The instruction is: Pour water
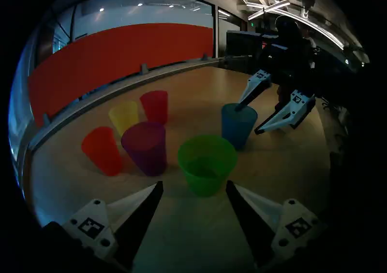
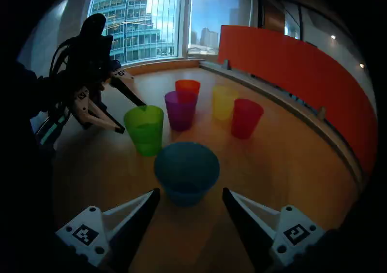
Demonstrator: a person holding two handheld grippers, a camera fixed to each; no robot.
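Observation:
A green cup stands upright just ahead of my left gripper, which is open, its fingertips on either side of the cup's base without touching. Behind it to the right stands a blue cup. In the right gripper view that blue cup sits directly before my open right gripper, between the fingertips and apart from them. The green cup is farther off on the left. Each gripper faces the other across the table: the right gripper flanks the blue cup, the left gripper flanks the green one.
Purple, orange, yellow and red cups cluster on the wooden table beside the green one. An orange-red panel runs along the table's far edge. Windows lie behind the person holding the grippers.

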